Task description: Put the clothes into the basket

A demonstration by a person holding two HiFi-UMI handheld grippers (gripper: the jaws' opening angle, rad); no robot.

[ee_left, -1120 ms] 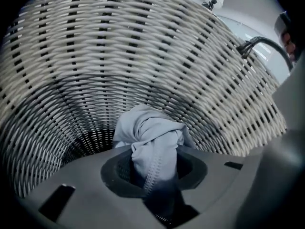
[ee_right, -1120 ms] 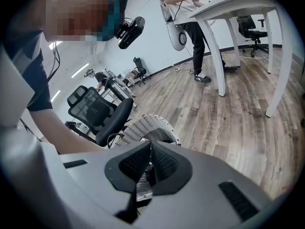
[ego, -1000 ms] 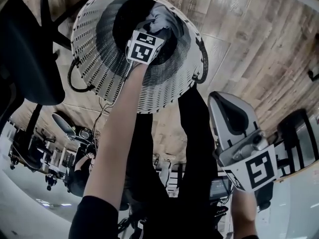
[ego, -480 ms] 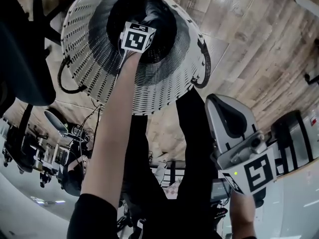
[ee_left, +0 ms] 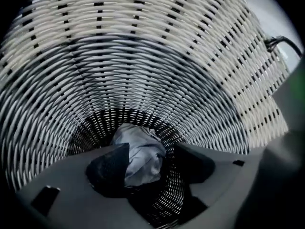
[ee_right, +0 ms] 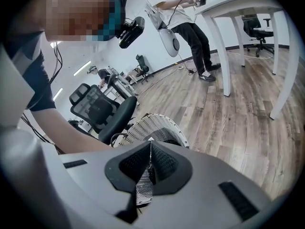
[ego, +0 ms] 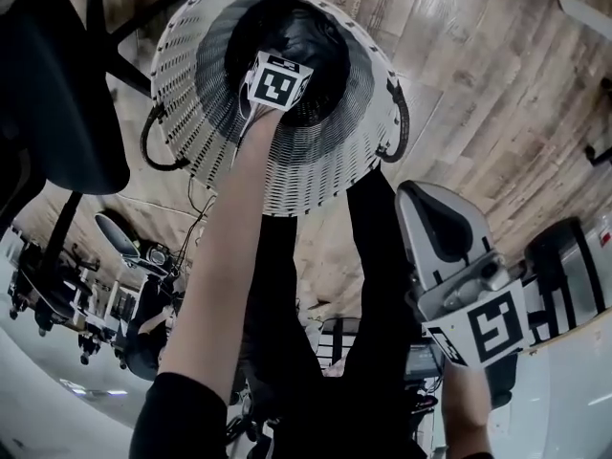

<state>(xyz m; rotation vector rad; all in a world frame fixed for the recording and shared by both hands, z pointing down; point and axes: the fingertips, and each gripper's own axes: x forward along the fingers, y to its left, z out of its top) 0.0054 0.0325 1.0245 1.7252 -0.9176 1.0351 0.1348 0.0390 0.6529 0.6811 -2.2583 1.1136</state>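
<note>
A white woven basket (ego: 316,175) stands on the wood floor, and my left gripper (ego: 279,82) reaches down inside it, with only its marker cube showing from the head view. In the left gripper view the basket wall (ee_left: 143,56) surrounds my left gripper (ee_left: 152,162). Its jaws have just been opening and stand apart. A crumpled grey garment (ee_left: 140,156) lies at the basket's bottom between and beyond them, with no pad pressing on it. My right gripper (ego: 423,199) hovers outside the basket at the lower right, and my right gripper (ee_right: 150,165) is shut on nothing.
A black office chair (ego: 57,94) stands just left of the basket, which has black handles (ego: 398,122) on its sides. In the right gripper view another person (ee_right: 181,18) stands by a white table (ee_right: 238,13) at the far side.
The grey garment that showed beside the left gripper's cube is now hidden from the head view. The cube has shifted slightly within the basket's mouth. The right gripper has stayed put.
</note>
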